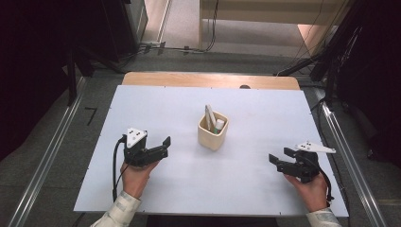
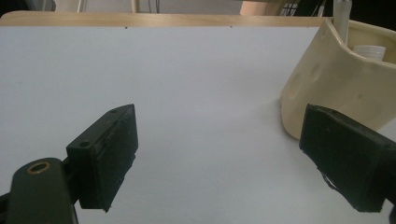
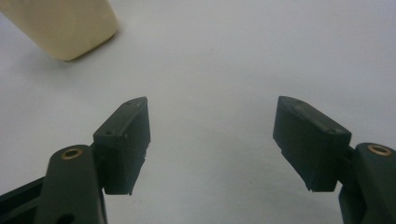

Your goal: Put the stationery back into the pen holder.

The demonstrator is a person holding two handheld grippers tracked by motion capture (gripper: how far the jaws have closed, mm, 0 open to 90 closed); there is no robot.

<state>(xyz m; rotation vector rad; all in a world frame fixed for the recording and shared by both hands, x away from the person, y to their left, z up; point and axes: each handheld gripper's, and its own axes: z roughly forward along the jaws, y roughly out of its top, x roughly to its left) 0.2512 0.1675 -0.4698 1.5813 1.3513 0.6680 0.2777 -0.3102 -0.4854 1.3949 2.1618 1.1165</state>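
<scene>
Both the left tool (image 1: 162,144) and the right tool (image 1: 279,158) hang spread and empty near the bench's front corners. The cup (image 1: 213,130), mid-bench, already holds two items; handling seems unstarted.

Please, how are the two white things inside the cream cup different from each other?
The tall white tube leans toward the cup's back left corner and rises well above the rim; the short white bottle sits lower, its top near rim level. The tube is slim and tapered; the bottle looks wider and rounder. The bottle has something green beside its base; the tube does not. Both are white and rest inside the cream cup.
</scene>
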